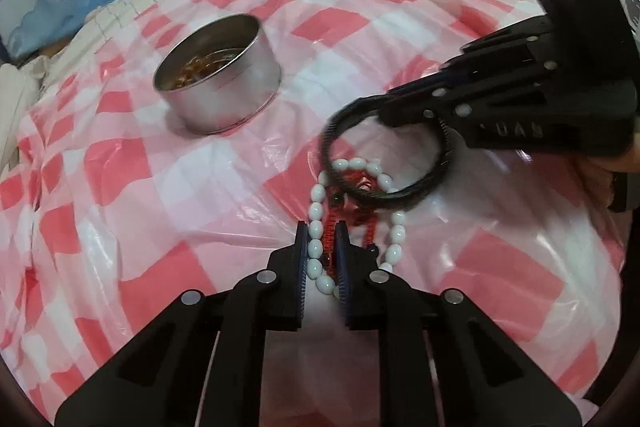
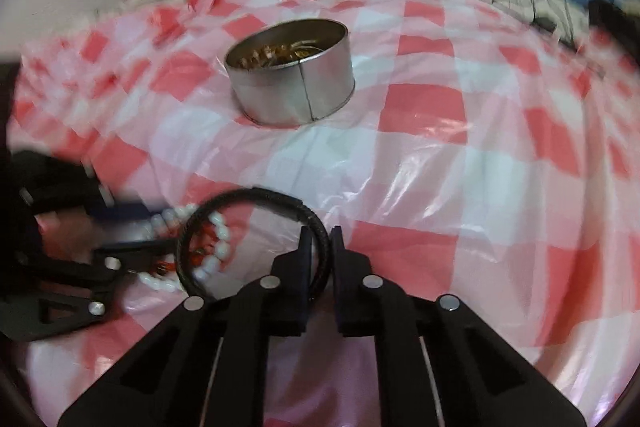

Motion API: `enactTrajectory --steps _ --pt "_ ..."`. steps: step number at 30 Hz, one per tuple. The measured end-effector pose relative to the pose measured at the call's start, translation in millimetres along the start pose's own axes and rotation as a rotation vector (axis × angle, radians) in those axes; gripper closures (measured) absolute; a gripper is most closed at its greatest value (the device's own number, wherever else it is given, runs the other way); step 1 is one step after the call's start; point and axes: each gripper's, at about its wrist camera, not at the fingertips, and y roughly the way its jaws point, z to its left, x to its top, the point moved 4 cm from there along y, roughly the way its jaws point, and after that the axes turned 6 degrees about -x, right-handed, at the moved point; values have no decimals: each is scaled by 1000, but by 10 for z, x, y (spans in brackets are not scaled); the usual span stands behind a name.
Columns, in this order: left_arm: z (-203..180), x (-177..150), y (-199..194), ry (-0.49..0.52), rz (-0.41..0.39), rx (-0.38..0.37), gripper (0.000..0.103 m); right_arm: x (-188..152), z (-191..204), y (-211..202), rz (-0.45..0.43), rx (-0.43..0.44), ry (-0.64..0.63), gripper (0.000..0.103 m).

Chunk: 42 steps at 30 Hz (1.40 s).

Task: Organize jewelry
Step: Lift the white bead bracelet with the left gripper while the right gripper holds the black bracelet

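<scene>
Left gripper [image 1: 323,251] angled down – fingers pinching white bead bracelet [image 1: 316,247], right gripper [image 2: 320,251] likewise – clamping black bangle [image 2: 256,193]

Soft indoor light, plastic glare, fisheye edges, left-side motion blur.

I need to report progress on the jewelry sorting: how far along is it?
Done: amber-coloured pieces already lie in the round tin. In hand: the right gripper is shut on the black bangle, and the left gripper is shut on the white bead bracelet, tangled with a red cord piece. Left: all three still need to reach the tin.
</scene>
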Motion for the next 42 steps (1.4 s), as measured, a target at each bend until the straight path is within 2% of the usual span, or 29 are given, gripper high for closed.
enactTrajectory --steps 1,3,5,9,11,13,16,18,21,27,31,35,42 --pt "-1 2 -14 2 -2 -1 91 8 -22 -13 -1 31 26 93" --pt "14 8 -37 -10 -8 -18 91 20 -32 -19 1 31 32 93" --pt "15 2 -22 -10 -6 -17 91 25 -27 6 8 16 30 93" --pt "1 1 30 -17 -3 6 91 9 103 61 17 -61 -60 92" --pt "25 11 11 -46 -14 -10 91 4 50 39 16 -4 -11 93" --pt "80 29 -68 -97 -51 -72 91 18 -66 -28 -1 100 87 93" --pt "158 76 -272 -151 -128 -126 92 63 -174 -132 -35 156 157 93" --pt "196 82 -339 -166 -149 -129 92 77 -212 -148 -40 166 176 93" --pt "249 67 -359 -176 -151 -119 92 95 -220 -134 -36 186 191 93" --pt "228 54 -253 -153 -111 -76 92 70 -141 -64 -16 113 130 93" --pt "233 72 -290 -153 -135 -64 92 96 -240 -122 -41 170 191 93" --pt "261 103 -429 -144 -172 -17 92 113 -311 -168 -57 244 253 93" --pt "298 125 -588 -123 -186 49 92 127 -335 -125 -41 380 342 93"
